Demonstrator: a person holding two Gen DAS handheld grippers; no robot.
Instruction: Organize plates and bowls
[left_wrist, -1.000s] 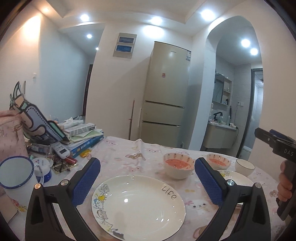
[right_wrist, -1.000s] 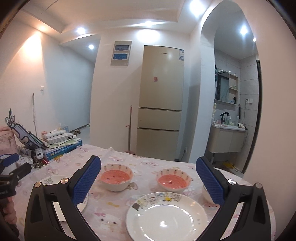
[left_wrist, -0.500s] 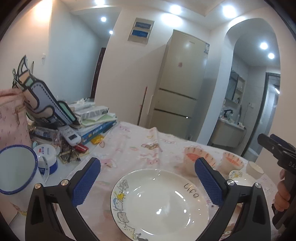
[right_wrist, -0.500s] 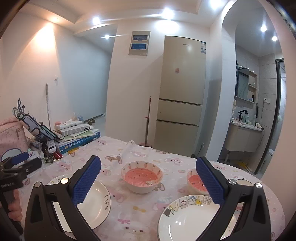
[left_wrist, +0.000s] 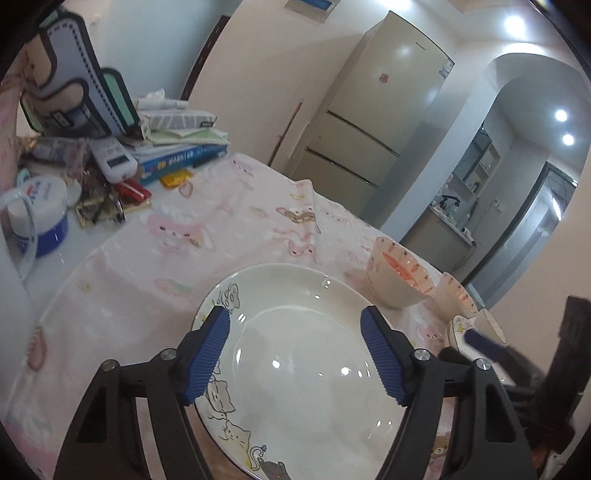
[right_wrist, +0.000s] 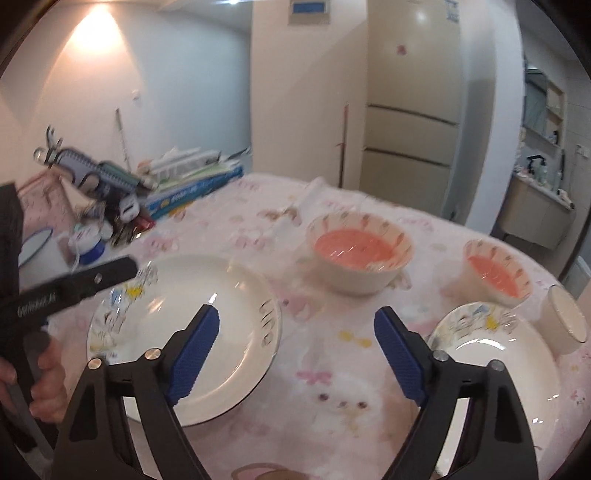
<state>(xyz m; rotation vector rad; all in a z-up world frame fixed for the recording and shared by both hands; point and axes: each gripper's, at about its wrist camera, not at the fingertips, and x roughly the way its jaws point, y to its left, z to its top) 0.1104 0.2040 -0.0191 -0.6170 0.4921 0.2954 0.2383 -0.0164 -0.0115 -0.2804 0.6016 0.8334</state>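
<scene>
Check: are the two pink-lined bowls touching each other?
Apart. The right wrist view shows the larger bowl and the smaller bowl with a clear strip of pink tablecloth between them.

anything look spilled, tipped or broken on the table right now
Nothing looks spilled or broken. The one oddity is the small white cup at the right edge: it appears to lie tipped on its side beside the smaller plate. The two bowls stand upright, and the large plate lies flat.

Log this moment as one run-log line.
left gripper: closing, over large plate, no grip | right gripper: closing, empty, over tablecloth | pink bowls: untouched
</scene>
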